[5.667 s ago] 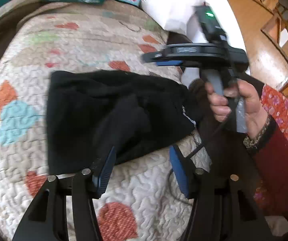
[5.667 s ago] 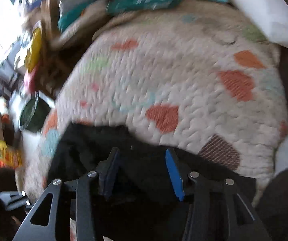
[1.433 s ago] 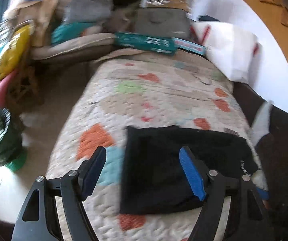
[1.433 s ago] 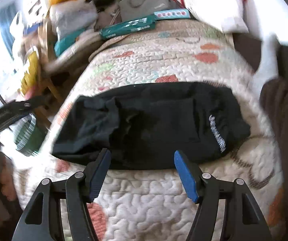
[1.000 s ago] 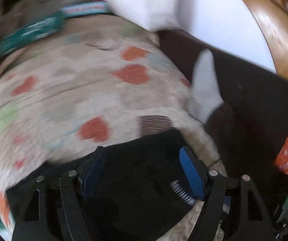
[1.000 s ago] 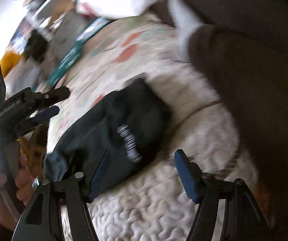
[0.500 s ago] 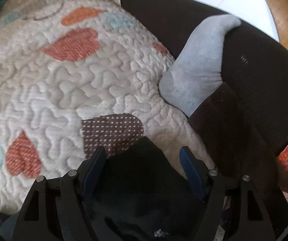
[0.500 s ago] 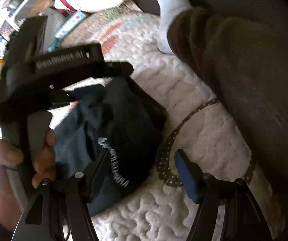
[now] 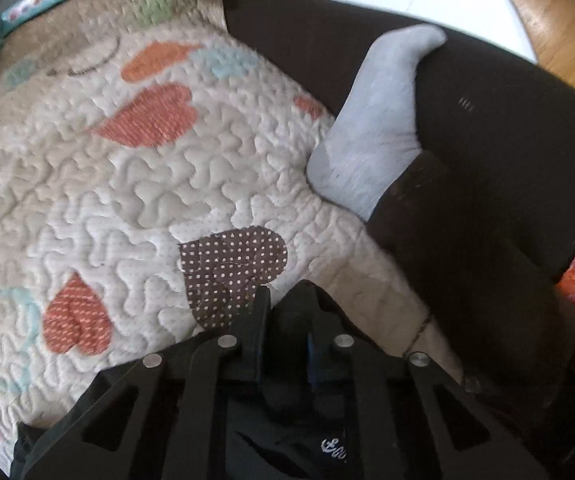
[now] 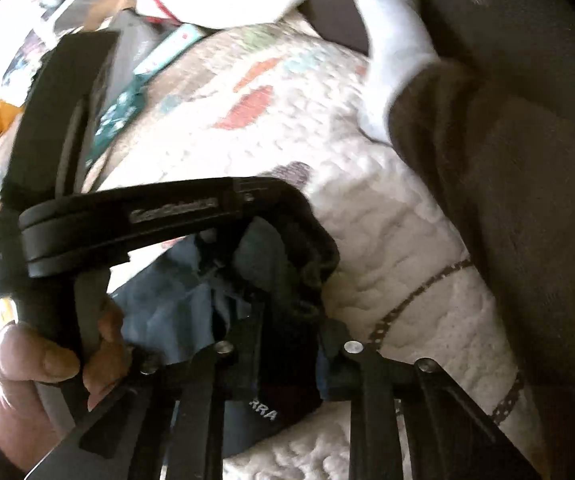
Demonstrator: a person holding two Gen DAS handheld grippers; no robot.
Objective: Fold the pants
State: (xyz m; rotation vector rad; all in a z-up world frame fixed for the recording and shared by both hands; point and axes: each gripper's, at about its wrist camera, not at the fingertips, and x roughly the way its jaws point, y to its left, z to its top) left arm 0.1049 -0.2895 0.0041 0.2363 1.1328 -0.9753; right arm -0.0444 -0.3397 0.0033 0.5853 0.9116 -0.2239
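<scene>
Pants [image 9: 287,432]: black, partly folded, lying on the quilt [image 9: 135,184] at its near-right part, next to a person's dark trouser leg and grey sock [image 9: 371,128]. Printed end of the pants sits under both tools.

L gripper [image 9: 283,320]: jaws have just been closing; now drawn in tight on the far corner of the pants, black cloth bunched up between the fingers. I read this as a firm pinch.

R gripper [image 10: 287,340]: jaws have likewise just been closing; narrow gap, dark cloth filling it near the white lettering. Pads look pressed on the fabric, though glare and blur keep me from seeing the contact line itself.

Key relation: both grippers hold the same short end, L at the far corner, R at the near corner, just beside each other. The pants' long axis runs away from that end toward the left of the R view, so the rest of the garment lies leftward of both sets of fingers. My judgement: next fold carries this end along that axis; neither hand is clearly nearer.

View differences: L wrist shows the quilt beyond, dotted heart patch [image 9: 231,264] touching the pants' edge, but almost none of the garment body. R wrist shows the L tool and the left hand [image 10: 47,364] on its handle, plus bluish-lit folds under it, which L view hides.
</scene>
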